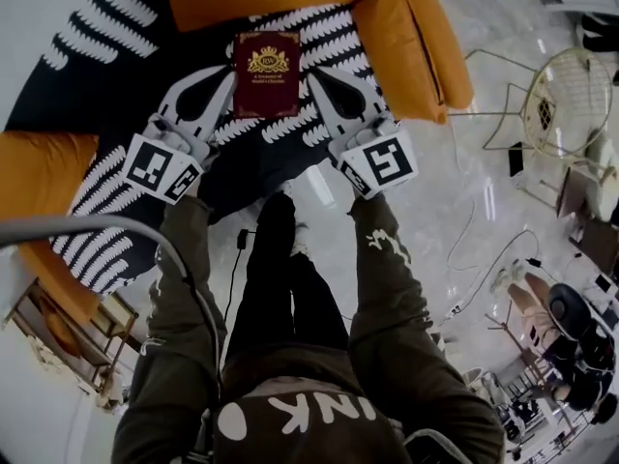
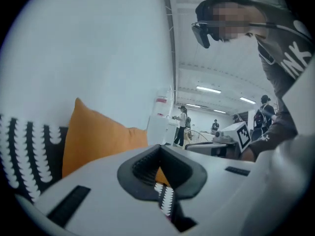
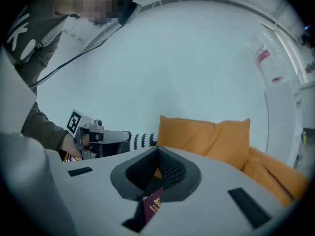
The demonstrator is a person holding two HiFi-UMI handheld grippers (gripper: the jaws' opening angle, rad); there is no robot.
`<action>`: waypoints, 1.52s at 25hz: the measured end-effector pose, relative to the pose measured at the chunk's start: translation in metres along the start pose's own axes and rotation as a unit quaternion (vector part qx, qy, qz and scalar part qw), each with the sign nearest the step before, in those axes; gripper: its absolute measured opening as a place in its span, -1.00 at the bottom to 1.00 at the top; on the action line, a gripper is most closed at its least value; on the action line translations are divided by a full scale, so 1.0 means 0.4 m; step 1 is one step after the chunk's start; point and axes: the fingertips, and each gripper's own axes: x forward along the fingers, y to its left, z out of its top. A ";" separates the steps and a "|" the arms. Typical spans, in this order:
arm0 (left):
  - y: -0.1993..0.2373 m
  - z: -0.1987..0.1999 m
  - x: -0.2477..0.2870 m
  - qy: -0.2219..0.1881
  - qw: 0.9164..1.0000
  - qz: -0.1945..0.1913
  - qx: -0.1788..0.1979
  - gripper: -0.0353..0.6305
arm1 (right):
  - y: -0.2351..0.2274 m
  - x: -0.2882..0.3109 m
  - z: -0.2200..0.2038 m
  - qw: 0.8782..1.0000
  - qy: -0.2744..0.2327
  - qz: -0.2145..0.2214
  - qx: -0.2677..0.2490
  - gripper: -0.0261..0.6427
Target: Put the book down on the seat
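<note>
A maroon book (image 1: 267,73) with a gold crest is held flat in the air between my two grippers, over the seat with the black-and-white patterned cover (image 1: 87,85). The left gripper (image 1: 228,75) is shut on the book's left edge and the right gripper (image 1: 312,75) is shut on its right edge. In the right gripper view a corner of the book (image 3: 153,205) sits pinched between the closed jaws of the right gripper (image 3: 156,167). The left gripper view shows the left gripper (image 2: 158,167) closed too, with patterned fabric and a dark maroon sliver in the gap.
Orange cushions (image 1: 406,37) line the back and right side of the seat, with another (image 1: 39,172) at the left. A wire-frame chair (image 1: 566,95) and cables (image 1: 474,211) are on the glossy floor to the right. People (image 2: 183,124) stand far off in the room.
</note>
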 end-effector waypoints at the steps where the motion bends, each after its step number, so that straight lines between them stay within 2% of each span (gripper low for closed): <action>1: -0.028 0.046 -0.013 -0.003 1.000 0.000 0.011 -0.88 | 0.019 -0.022 0.047 1.000 -0.007 0.000 -0.009 -0.89; 10: -0.339 0.429 -0.171 -0.036 0.995 0.017 0.091 -0.88 | 0.209 -0.295 0.451 0.995 -0.069 -0.004 -0.074 -0.89; 16: -0.598 0.649 -0.294 -0.058 0.992 0.020 0.114 -0.88 | 0.353 -0.523 0.681 0.990 -0.098 -0.002 -0.104 -0.89; 19: -0.703 0.738 -0.351 -0.064 0.989 0.026 0.127 -0.88 | 0.428 -0.618 0.763 0.987 -0.113 0.004 -0.117 -0.89; 28: -0.890 0.891 -0.468 -0.074 0.984 0.029 0.161 -0.88 | 0.569 -0.756 0.905 0.981 -0.139 0.014 -0.135 -0.89; 38: -0.913 0.947 -0.540 -0.094 0.980 0.035 0.171 -0.88 | 0.649 -0.779 0.976 0.976 -0.157 0.030 -0.150 -0.89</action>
